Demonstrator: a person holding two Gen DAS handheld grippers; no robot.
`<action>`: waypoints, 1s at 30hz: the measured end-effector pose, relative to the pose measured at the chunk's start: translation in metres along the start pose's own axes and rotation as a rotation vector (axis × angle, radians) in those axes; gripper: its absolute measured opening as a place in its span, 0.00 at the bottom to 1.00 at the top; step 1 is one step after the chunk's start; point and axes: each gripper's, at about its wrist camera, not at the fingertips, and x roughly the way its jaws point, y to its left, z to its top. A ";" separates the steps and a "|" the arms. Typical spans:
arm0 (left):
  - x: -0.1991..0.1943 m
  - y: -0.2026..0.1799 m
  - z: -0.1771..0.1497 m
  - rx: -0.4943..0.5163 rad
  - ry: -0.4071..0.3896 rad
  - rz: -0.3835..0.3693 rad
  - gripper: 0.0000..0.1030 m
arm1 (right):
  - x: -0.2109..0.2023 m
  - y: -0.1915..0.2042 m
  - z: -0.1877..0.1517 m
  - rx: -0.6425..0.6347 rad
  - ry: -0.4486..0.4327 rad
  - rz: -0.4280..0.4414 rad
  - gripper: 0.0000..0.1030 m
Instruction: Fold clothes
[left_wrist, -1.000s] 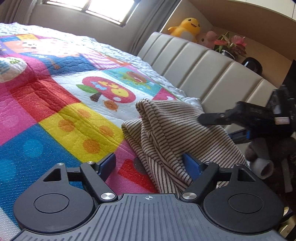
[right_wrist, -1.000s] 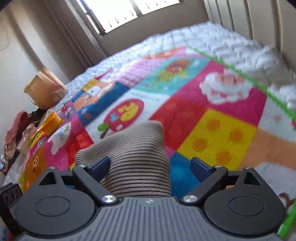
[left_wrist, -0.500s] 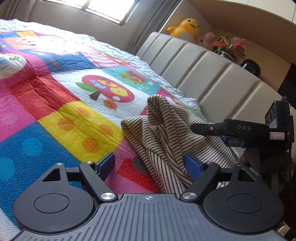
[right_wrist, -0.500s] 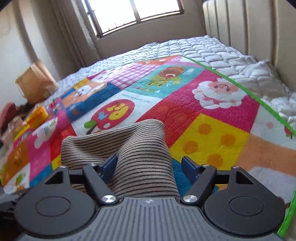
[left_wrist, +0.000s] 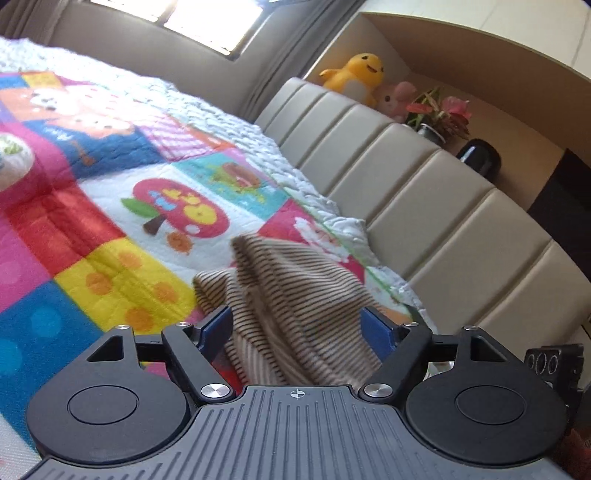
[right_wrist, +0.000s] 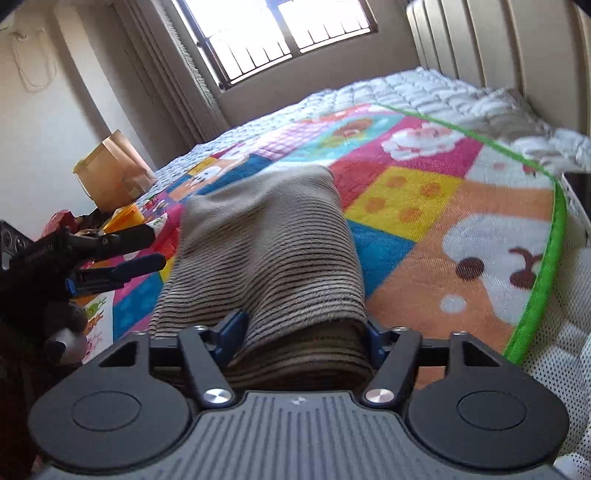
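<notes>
Since the earlier frames both pairs of jaws have been closing around the striped garment (right_wrist: 269, 258), and the right gripper (right_wrist: 301, 326) has swung sideways, bringing the left gripper (right_wrist: 147, 247) into its view. Beige knit with thin dark brown stripes, the garment lies bunched on the near part of the colourful patchwork quilt (left_wrist: 110, 206), rising in a soft peak. It fills the gap between the right jaws, touching both; the left jaws stand spread with cloth between them.

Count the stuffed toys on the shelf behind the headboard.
2: a yellow stuffed toy at the shelf's window end, and a pink stuffed toy right beside it, next to the plant. Others may be hidden.
</notes>
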 end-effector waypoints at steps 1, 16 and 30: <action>-0.002 -0.010 0.003 0.038 -0.006 -0.001 0.74 | -0.004 0.011 0.001 -0.038 -0.012 -0.008 0.59; 0.047 -0.017 -0.002 0.169 0.168 0.084 0.52 | -0.034 0.041 -0.002 -0.148 -0.082 0.024 0.77; 0.018 -0.038 -0.010 0.193 0.084 0.185 0.77 | 0.022 -0.018 -0.005 0.089 0.001 0.008 0.64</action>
